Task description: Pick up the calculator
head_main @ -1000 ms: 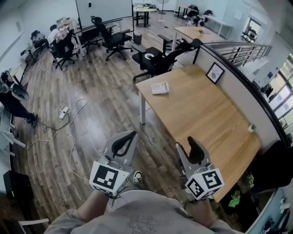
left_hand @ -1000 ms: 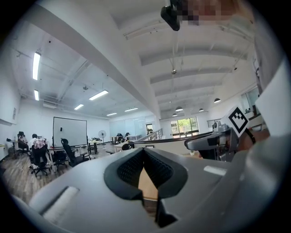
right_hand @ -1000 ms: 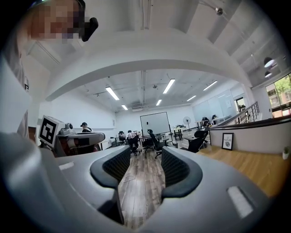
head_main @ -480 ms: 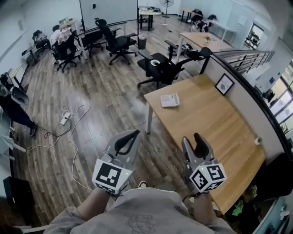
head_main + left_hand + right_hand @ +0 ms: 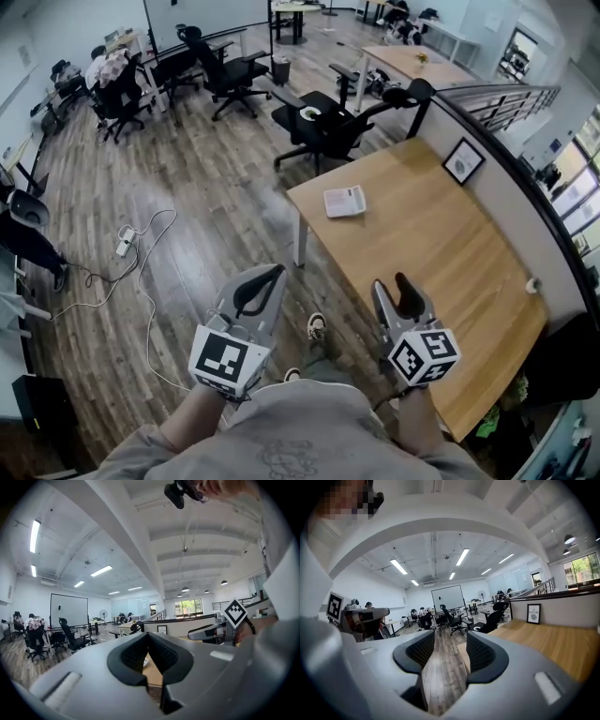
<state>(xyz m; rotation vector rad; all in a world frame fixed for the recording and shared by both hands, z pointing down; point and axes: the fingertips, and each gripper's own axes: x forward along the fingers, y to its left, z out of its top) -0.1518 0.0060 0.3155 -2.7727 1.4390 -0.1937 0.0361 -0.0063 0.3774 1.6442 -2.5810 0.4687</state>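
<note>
A long light-wood surface (image 5: 427,239) stands in an open office with a dark plank floor (image 5: 187,197); a dark partition with a small framed picture (image 5: 462,161) lines its right edge. The flat white rectangular calculator (image 5: 345,201) lies near the far left corner, just inside the left edge, well apart from both grippers. Black office chairs (image 5: 323,127) crowd the far edge; floor runs along the left edge. The left gripper (image 5: 265,281), over the floor, has its jaws together on nothing; the right gripper (image 5: 398,292), above the near left edge, has its jaws apart
</note>
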